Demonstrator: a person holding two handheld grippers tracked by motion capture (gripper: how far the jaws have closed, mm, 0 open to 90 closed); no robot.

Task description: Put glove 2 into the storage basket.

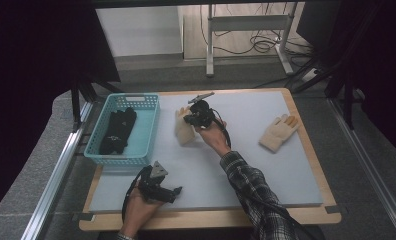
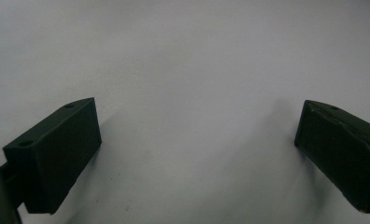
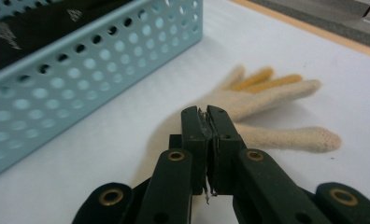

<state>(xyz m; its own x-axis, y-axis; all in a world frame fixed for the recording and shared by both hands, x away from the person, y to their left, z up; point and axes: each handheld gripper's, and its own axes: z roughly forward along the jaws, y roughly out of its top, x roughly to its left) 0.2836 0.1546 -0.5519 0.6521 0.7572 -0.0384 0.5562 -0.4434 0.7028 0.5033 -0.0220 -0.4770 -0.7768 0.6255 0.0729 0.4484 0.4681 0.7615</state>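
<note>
A cream knit glove [image 1: 183, 131] with yellow-tipped fingers lies on the grey mat just right of the blue basket. My right gripper [image 1: 188, 120] is at its near end. In the right gripper view the jaws are pressed together, and my right gripper [image 3: 206, 112] is shut on the glove [image 3: 267, 93] at its palm edge. The glove's fingers trail away toward the mat. My left gripper [image 1: 173, 192] rests low near the table's front edge. In the left gripper view my left gripper [image 2: 197, 140] is open over bare mat, with nothing between its jaws.
The perforated blue basket [image 1: 148, 130] stands at the left and holds black fabric [image 1: 118, 130]; its wall [image 3: 80, 70] is close to my right gripper. A second cream glove [image 1: 278, 132] lies at the right of the mat. A wooden table edge frames the mat.
</note>
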